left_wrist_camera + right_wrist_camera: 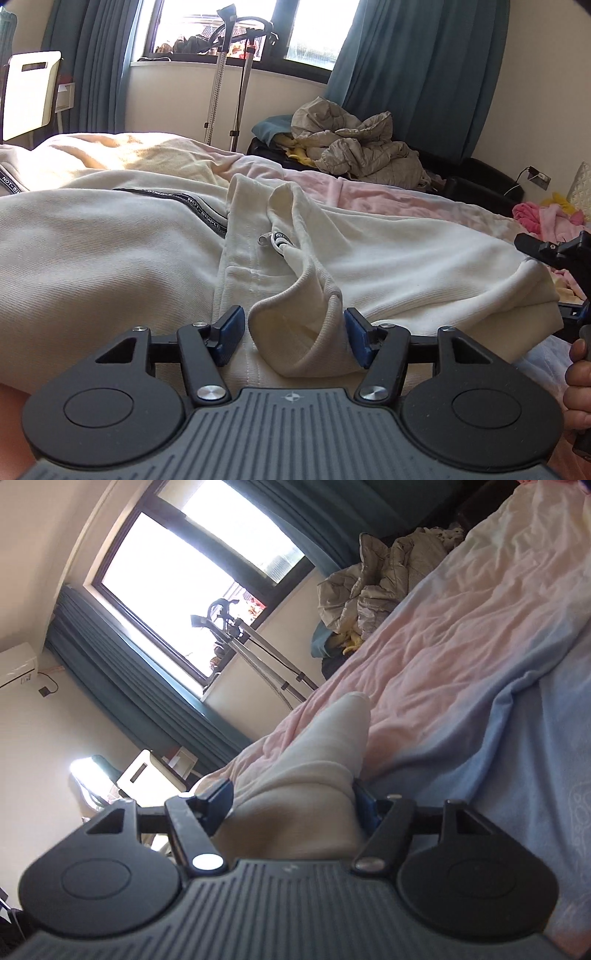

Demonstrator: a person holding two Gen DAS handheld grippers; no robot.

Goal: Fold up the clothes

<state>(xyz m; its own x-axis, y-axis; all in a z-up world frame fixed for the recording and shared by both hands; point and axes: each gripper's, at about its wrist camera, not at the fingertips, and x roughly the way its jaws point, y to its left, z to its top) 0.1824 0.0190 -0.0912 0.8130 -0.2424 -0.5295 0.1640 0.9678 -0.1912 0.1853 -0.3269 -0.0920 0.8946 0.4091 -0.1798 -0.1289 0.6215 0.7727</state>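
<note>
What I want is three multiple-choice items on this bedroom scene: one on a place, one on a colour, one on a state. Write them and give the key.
1. Where is the crumpled grey padded heap?
A. Under the left hand-held gripper
B. Beyond the bed, by the curtain
C. Hanging in the window

2. What colour are the curtains?
A. Teal blue
B. Red
C. White

3. How do the jaws of the left hand-held gripper stand?
A. Fully closed on nothing
B. Apart, with a ribbed fold of the white garment between them
C. Out of view

Key: 1 B, the heap sits past the bed's far edge; 2 A, both drapes are teal; 3 B, the blue pads flank the fold, with a gap on one side.
</note>
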